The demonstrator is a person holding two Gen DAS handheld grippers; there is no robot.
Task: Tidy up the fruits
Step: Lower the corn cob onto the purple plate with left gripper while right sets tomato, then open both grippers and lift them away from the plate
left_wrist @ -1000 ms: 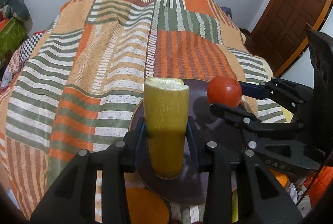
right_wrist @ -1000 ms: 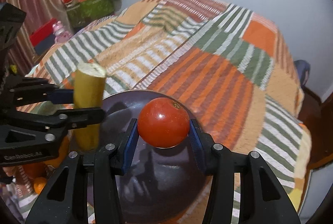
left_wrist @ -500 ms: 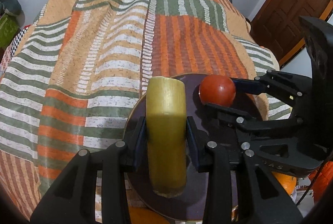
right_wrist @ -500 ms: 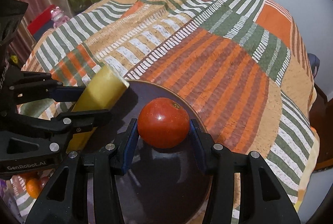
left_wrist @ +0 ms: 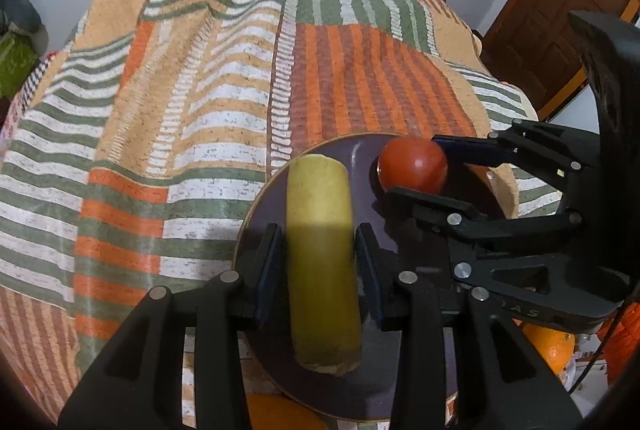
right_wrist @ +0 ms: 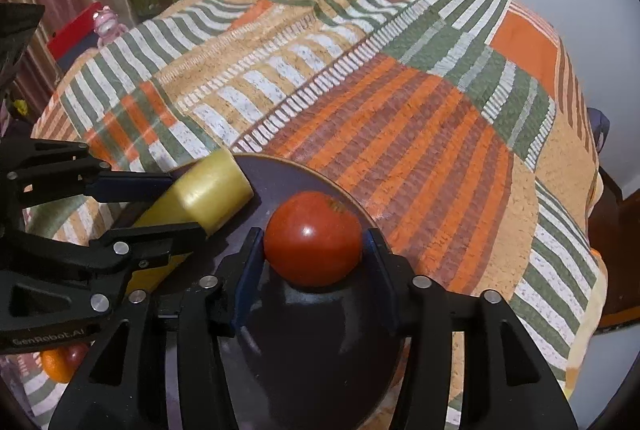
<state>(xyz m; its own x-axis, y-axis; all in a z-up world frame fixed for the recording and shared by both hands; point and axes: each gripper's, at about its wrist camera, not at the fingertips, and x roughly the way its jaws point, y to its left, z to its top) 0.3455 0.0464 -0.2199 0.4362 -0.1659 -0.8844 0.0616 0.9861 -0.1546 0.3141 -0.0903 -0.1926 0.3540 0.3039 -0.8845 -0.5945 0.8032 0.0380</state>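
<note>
Over plate (right_wrist: 280,170): left fingers (left_wrist: 266,270) pinching banana (left_wrist: 320,250), right fingers (right_wrist: 380,270) opening off tomato (right_wrist: 312,238).

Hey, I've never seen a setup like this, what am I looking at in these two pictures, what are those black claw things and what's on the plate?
No robot here: a person holds a pair of black tongs in each hand, each carrying a wide-angle camera that looks along its fingers. One picture comes from the left tongs, the other from the right tongs, and each view also shows the other tongs from the side. Below is a dark plate on a striped patchwork blanket. The left tongs grip a yellow banana piece lying over the plate. The right tongs are opening around a red tomato that sits on the plate. Oranges lie near the plate's edge.
</note>
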